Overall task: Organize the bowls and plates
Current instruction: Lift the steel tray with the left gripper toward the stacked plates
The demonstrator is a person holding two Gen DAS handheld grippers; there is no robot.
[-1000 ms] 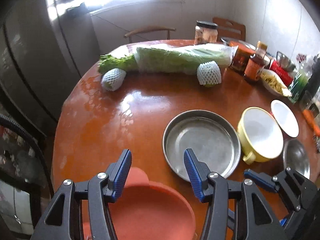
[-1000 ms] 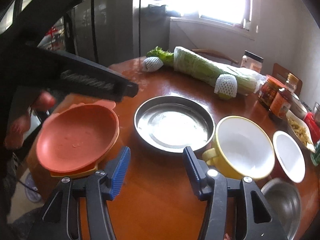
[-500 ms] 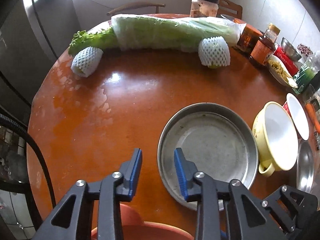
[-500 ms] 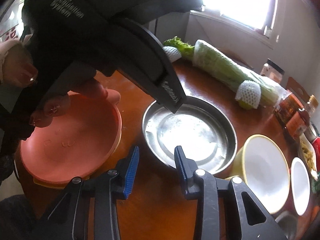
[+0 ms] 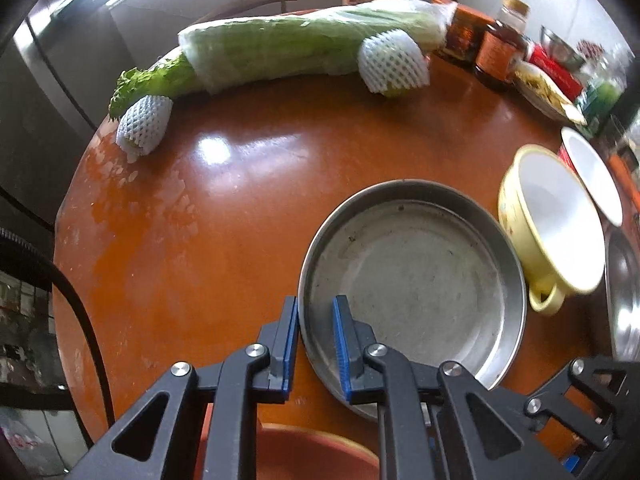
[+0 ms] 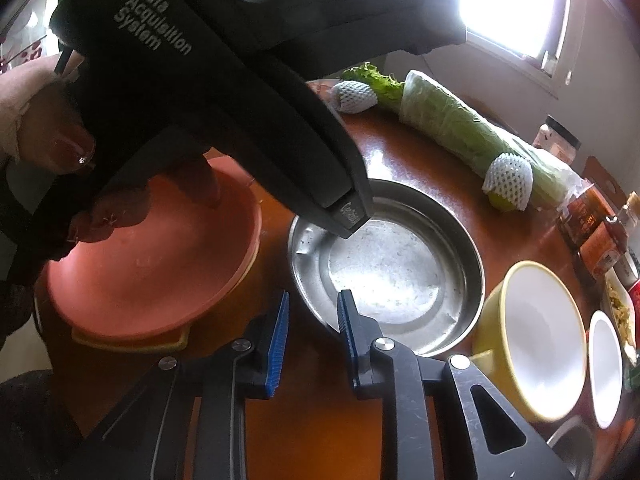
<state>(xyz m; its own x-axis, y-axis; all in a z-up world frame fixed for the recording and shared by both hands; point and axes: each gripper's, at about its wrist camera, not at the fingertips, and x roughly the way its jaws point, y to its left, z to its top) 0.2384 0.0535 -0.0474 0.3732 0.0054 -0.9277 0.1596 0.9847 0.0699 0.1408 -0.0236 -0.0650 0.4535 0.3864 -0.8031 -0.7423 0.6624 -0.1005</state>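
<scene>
Left tongs [image 5: 314, 336]: closed on the near rim of the steel pan [image 5: 412, 276].
Right tongs [image 6: 312, 340]: closed on that pan's near rim too.
Pink bowl [image 6: 152, 256]: at the counter's [image 5: 224, 208] near edge, beside the pan.
Yellow bowl [image 6: 536, 336], white bowl [image 6: 606, 364]: separate, toward the right edge.
Progress: nothing stacked yet; first lift looks imminent.

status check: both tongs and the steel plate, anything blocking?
Left tongs shut on steel plate near rim. Right tongs shut on same rim, other side. Yellow bowl touching the plate's far side; orange bowl alongside.
</scene>
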